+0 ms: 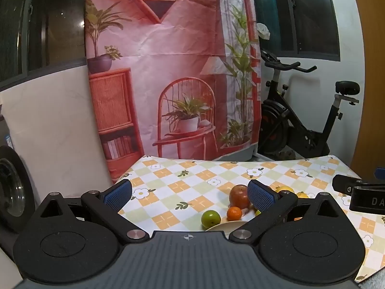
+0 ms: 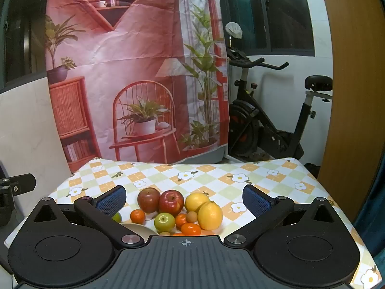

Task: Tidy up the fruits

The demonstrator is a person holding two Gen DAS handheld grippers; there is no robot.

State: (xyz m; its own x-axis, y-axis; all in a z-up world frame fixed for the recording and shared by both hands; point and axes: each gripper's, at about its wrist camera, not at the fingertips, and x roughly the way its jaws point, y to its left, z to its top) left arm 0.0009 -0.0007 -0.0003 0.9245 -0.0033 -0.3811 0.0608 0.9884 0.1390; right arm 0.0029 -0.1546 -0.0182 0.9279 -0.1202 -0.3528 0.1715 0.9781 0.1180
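Hovering above the table with its checked, flower-printed cloth, the right claw stands wide, nothing between its blue-padded fingers. At lower centre of its view the fruits cluster: two red apples, two yellow lemons, a green round fruit, small orange mandarins, beside a pale plate rim. The left claw is likewise wide and empty; the fruits lie at lower right of its view, partly behind one finger.
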